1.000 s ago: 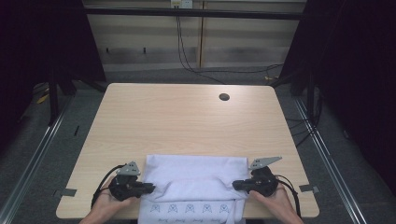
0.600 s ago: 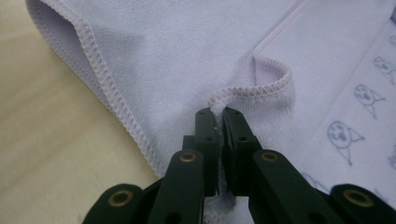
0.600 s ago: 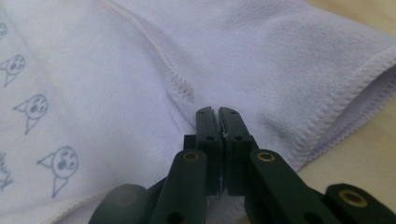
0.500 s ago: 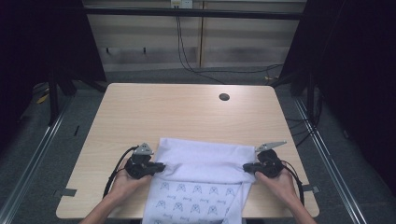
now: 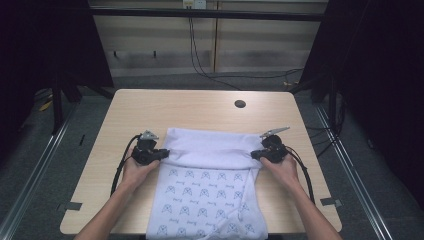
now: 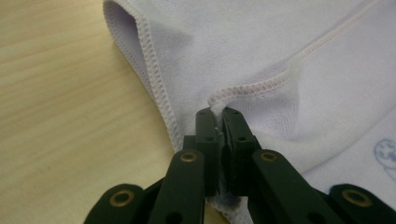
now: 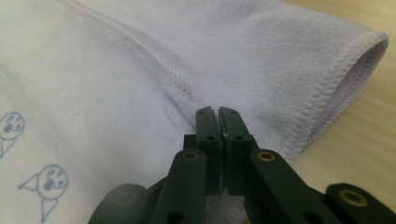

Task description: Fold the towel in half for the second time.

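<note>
A white cloth (image 5: 210, 180) with small blue printed figures lies on the wooden table (image 5: 190, 110), its far end folded over toward me in a plain band. My left gripper (image 5: 164, 153) is shut on the cloth's left edge; in the left gripper view the stitched hem (image 6: 261, 86) is pinched between the jaws at my left gripper (image 6: 217, 114). My right gripper (image 5: 255, 155) is shut on the cloth's right edge. In the right gripper view the fabric (image 7: 140, 70) is clamped at my right gripper (image 7: 217, 112), beside the rolled hem (image 7: 345, 70).
A round dark hole (image 5: 240, 104) sits in the table near its far edge. Bare wood lies beyond the cloth and on both sides of it. The cloth's near end hangs over the table's front edge. Cables (image 5: 200, 55) run across the floor behind the table.
Both grippers have moved away from me across the table, dragging the cloth's held edge with them. More of the printed side now lies exposed behind the fold.
</note>
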Demonstrator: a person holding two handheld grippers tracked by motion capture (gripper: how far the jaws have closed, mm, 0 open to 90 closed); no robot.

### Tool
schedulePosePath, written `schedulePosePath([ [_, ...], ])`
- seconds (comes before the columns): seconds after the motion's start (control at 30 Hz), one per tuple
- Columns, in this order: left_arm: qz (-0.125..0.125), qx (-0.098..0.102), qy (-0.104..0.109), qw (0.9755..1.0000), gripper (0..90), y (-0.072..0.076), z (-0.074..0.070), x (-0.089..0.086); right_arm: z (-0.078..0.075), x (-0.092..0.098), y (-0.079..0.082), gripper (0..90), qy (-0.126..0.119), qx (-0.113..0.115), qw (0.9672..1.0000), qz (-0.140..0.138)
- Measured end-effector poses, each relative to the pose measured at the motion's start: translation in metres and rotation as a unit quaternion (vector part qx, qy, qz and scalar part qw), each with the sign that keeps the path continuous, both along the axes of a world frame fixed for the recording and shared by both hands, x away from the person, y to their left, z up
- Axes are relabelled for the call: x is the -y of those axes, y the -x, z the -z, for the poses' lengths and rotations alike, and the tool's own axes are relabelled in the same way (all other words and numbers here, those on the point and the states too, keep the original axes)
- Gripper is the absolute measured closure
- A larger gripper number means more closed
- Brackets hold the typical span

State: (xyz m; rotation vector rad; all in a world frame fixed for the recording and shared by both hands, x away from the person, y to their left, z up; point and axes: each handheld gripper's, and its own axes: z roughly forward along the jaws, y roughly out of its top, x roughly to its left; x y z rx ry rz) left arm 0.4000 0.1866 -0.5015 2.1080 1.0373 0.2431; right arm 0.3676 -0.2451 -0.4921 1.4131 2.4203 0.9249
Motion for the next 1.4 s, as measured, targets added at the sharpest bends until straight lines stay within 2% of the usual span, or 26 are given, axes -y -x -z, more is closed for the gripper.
schedulePosePath([
  [0.03, -0.005, 0.002, -0.004, 1.0, 86.3, -0.005, 0.0, 0.0, 0.0, -0.001, -0.006, 87.8, -0.001, 0.0, 1.0, 0.003],
  [0.17, -0.025, -0.001, 0.01, 0.9996, 86.3, -0.026, 0.003, -0.004, 0.001, -0.005, -0.028, 87.8, 0.003, 0.0, 0.9999, 0.016],
  [0.3, -0.04, 0.003, 0.021, 0.999, 86.2, -0.04, 0.005, -0.006, 0.003, -0.007, -0.046, 87.8, -0.009, 0.008, 0.9994, 0.031],
  [0.37, -0.044, 0.004, 0.018, 0.9989, 86.2, -0.048, 0.005, -0.005, 0.004, -0.007, -0.054, 87.8, -0.014, 0.009, 0.9989, 0.043],
  [0.43, -0.059, 0.007, 0.018, 0.9981, 86.2, -0.055, 0.005, -0.002, 0.006, -0.008, -0.063, 87.7, -0.017, 0.016, 0.9979, 0.06],
  [0.47, -0.066, 0.012, 0.015, 0.9976, 86.2, -0.058, 0.006, -0.001, 0.006, -0.01, -0.067, 87.7, -0.016, 0.018, 0.9976, 0.065],
  [0.57, -0.077, 0.016, 0.005, 0.9969, 86.2, -0.064, 0.005, 0.001, 0.006, -0.019, -0.078, 87.7, 0.012, 0.035, 0.9966, 0.074],
  [0.7, -0.086, 0.005, 0.0, 0.9963, 86.2, -0.07, 0.003, -0.003, 0.005, -0.027, -0.091, 87.7, 0.022, 0.04, 0.9956, 0.081],
  [0.73, -0.088, 0.003, 0.007, 0.9961, 86.2, -0.071, 0.003, -0.003, 0.003, -0.029, -0.092, 87.6, 0.03, 0.049, 0.9949, 0.083],
  [0.77, -0.087, -0.002, 0.011, 0.9961, 86.3, -0.071, 0.002, -0.006, 0.001, -0.028, -0.092, 87.7, 0.021, 0.055, 0.9946, 0.085],
  [0.8, -0.09, 0.001, 0.026, 0.9956, 86.4, -0.071, 0.0, -0.009, -0.001, -0.026, -0.093, 87.7, 0.009, 0.06, 0.9946, 0.083],
  [0.83, -0.085, 0.008, 0.036, 0.9957, 86.5, -0.071, -0.004, -0.012, -0.007, -0.023, -0.092, 87.6, -0.003, 0.071, 0.9938, 0.086],
  [0.87, -0.089, 0.015, 0.051, 0.9947, 86.4, -0.07, -0.011, -0.015, -0.013, -0.018, -0.092, 87.7, -0.03, 0.081, 0.9926, 0.086],
  [0.9, -0.089, 0.028, 0.06, 0.9939, 86.5, -0.069, -0.019, -0.02, -0.022, -0.014, -0.091, 87.6, -0.045, 0.089, 0.9914, 0.085],
  [0.93, -0.091, 0.036, 0.071, 0.9927, 86.4, -0.069, -0.028, -0.027, -0.031, -0.01, -0.091, 87.7, -0.053, 0.1, 0.9899, 0.085],
  [0.97, -0.092, 0.041, 0.092, 0.9906, 86.4, -0.068, -0.038, -0.032, -0.042, -0.007, -0.091, 87.6, -0.06, 0.109, 0.9888, 0.082],
  [1.0, -0.091, 0.053, 0.104, 0.989, 86.4, -0.065, -0.049, -0.036, -0.054, -0.003, -0.091, 87.6, -0.074, 0.12, 0.9866, 0.081],
  [1.03, -0.086, 0.066, 0.108, 0.9882, 86.4, -0.062, -0.059, -0.037, -0.066, 0.0, -0.09, 87.7, -0.096, 0.131, 0.9834, 0.081],
  [1.07, -0.08, 0.08, 0.107, 0.9877, 86.4, -0.058, -0.069, -0.038, -0.079, 0.001, -0.089, 87.6, -0.107, 0.144, 0.9808, 0.077],
  [1.1, -0.073, 0.091, 0.104, 0.9877, 86.4, -0.054, -0.08, -0.039, -0.092, 0.001, -0.086, 87.6, -0.108, 0.158, 0.9788, 0.073],
  [1.17, -0.062, 0.11, 0.114, 0.9853, 86.3, -0.043, -0.098, -0.041, -0.116, 0.001, -0.077, 87.6, -0.112, 0.178, 0.9758, 0.06],
  [1.2, -0.055, 0.12, 0.113, 0.9849, 86.4, -0.037, -0.105, -0.043, -0.126, 0.001, -0.071, 87.6, -0.112, 0.187, 0.9744, 0.056],
  [1.23, -0.05, 0.129, 0.118, 0.9834, 86.3, -0.03, -0.112, -0.045, -0.134, 0.001, -0.064, 87.6, -0.11, 0.193, 0.9739, 0.046],
  [1.4, -0.011, 0.15, 0.14, 0.9786, 86.3, 0.003, -0.133, -0.057, -0.153, 0.009, -0.018, 87.6, -0.126, 0.211, 0.9693, 0.007],
])
